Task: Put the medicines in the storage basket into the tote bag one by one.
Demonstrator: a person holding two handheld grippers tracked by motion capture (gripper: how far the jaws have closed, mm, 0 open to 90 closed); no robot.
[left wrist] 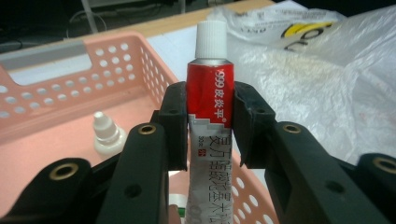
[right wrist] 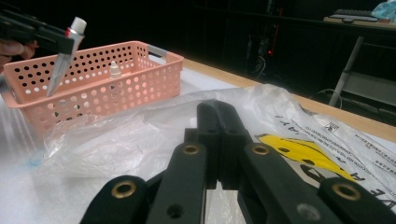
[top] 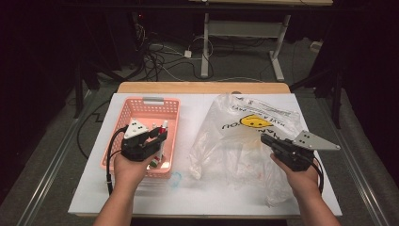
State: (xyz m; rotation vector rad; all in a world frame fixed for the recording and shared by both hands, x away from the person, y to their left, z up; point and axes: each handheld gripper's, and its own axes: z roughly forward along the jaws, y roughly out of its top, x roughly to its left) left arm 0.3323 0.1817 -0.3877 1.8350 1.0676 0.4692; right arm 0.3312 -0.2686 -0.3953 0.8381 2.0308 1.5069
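Dark room all around you, cables strewn across the floor beyond, and your white-topped desk (top: 207, 188) sits lit in the middle. Your left tool (top: 157, 136) hangs over the pink basket (top: 141, 106) at the left of the desk, and it's clamped on a red and white tube (left wrist: 205, 116), white cap up, the jaws pressing it from both sides just below the cap. Your left gripper view has the tube standing upright between the black jaws, Chinese print running down its body. Down in the basket, a small white dropper bottle (left wrist: 106, 135) stands on the floor of it, near the far wall with the grey handle (top: 153, 100). Over on the right, your right tool (top: 268, 140) rests at the clear plastic bag (top: 235, 141) with the yellow smiley face (top: 256, 122), which lies crumpled across the middle and right of the desk. Your right gripper view shows those jaws pressed together, tips over the bag's film; whether any plastic is pinched between them, you can't tell from here. The two tools are well apart.
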